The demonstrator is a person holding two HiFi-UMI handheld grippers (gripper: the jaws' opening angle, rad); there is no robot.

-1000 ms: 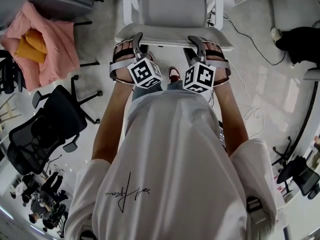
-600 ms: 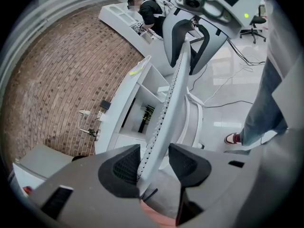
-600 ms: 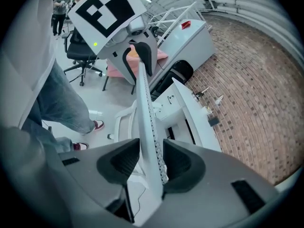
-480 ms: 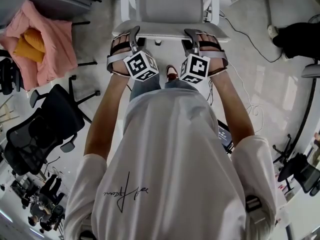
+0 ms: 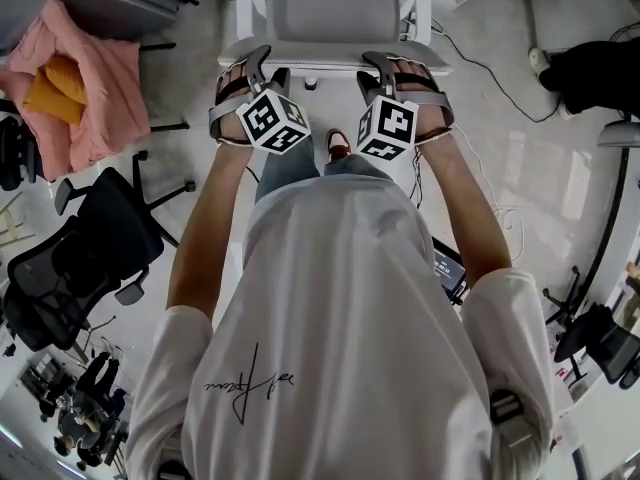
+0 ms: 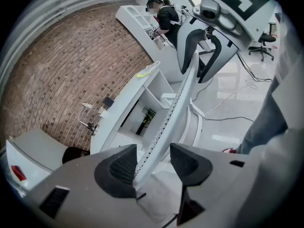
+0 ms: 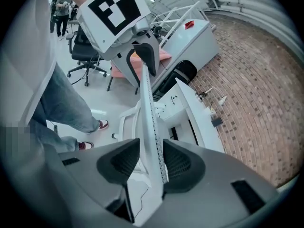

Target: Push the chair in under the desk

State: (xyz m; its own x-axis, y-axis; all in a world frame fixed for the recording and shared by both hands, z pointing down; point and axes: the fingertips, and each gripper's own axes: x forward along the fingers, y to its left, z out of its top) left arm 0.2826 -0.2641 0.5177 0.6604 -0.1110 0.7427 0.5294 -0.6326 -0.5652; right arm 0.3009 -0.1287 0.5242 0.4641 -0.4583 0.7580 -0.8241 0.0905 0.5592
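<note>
The white chair (image 5: 330, 8) stands straight ahead of me, and the top edge of its backrest (image 5: 320, 60) runs across both grippers. My left gripper (image 5: 258, 65) straddles the backrest's edge (image 6: 171, 113) on the left. Its jaws (image 6: 154, 158) are opening: the edge rests against one pad (image 6: 124, 166) with a gap to the other. My right gripper (image 5: 378, 65) is shut on the same edge (image 7: 149, 113), both pads against it (image 7: 152, 158). Beyond the chair is the white desk (image 6: 126, 101), also seen in the right gripper view (image 7: 199, 115).
A black office chair (image 5: 90, 258) and a chair draped with pink cloth (image 5: 75, 78) stand to my left. Cables (image 5: 500, 78) trail over the floor on the right. A brick wall (image 6: 71, 65) rises behind the desk. The person's shoe (image 5: 338, 146) is just behind the chair.
Both grippers and the chair have moved forward, away from the person and toward the desk. The arms are stretched further out.
</note>
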